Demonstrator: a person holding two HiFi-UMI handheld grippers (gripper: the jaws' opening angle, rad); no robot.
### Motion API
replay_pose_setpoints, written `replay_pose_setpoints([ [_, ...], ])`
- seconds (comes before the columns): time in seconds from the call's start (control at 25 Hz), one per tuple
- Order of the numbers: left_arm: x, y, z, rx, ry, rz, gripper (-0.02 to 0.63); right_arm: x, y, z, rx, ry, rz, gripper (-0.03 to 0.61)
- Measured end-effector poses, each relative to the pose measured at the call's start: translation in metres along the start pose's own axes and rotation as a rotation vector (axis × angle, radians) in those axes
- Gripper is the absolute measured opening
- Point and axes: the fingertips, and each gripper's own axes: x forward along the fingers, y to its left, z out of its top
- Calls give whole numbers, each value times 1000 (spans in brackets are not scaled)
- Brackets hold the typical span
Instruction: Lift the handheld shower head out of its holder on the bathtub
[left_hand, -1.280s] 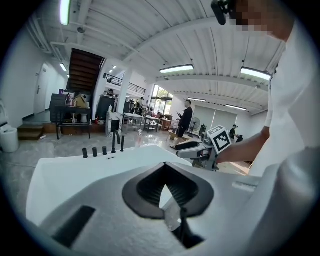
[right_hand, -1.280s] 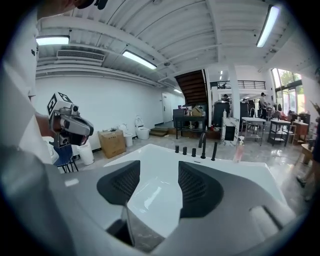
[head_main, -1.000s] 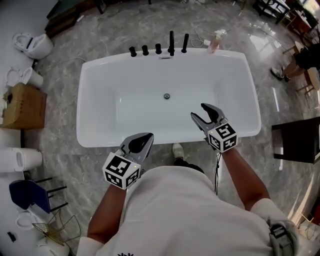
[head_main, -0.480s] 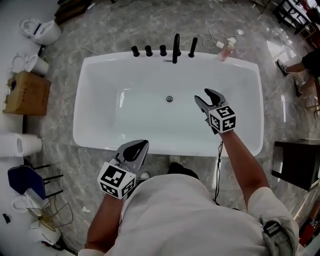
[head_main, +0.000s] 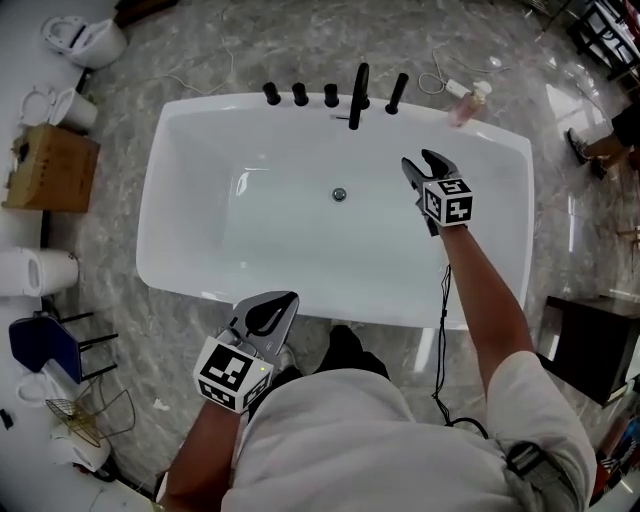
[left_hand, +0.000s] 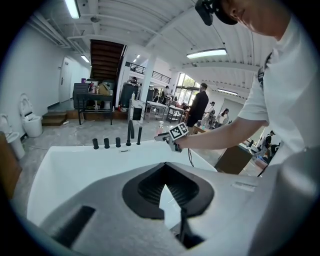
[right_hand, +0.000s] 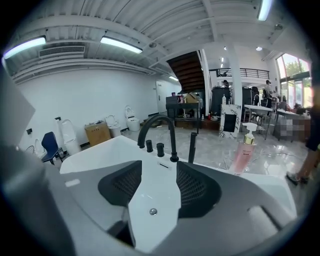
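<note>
The black handheld shower head (head_main: 398, 92) stands upright in its holder on the far rim of the white bathtub (head_main: 180, 120), just right of the black arched faucet (head_main: 358, 90). In the right gripper view the shower head (right_hand: 192, 146) rises beyond the jaws, beside the faucet (right_hand: 172, 142). My right gripper (head_main: 420, 160) hovers over the tub's far right part, short of the shower head. It is open; its jaws have just been closing a little, with nothing between them. My left gripper (head_main: 283, 300) hangs shut and empty at the tub's near rim.
A pink pump bottle (head_main: 465, 103) stands on the rim right of the shower head. Three black knobs (head_main: 300, 95) sit left of the faucet. The drain (head_main: 339, 194) lies mid-tub. A cardboard box (head_main: 50, 168) and toilets (head_main: 85, 40) are at left, a dark table (head_main: 590, 345) at right.
My right gripper has reached across the tub toward the fixtures on the far rim. The left gripper has stayed low by the near rim and sunk slightly.
</note>
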Motion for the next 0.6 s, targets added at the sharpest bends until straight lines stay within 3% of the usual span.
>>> replay_pose_setpoints([
  [0.6,63,30,-3,3,54,-60,8,129,-80,-6,27,56,-92,227],
])
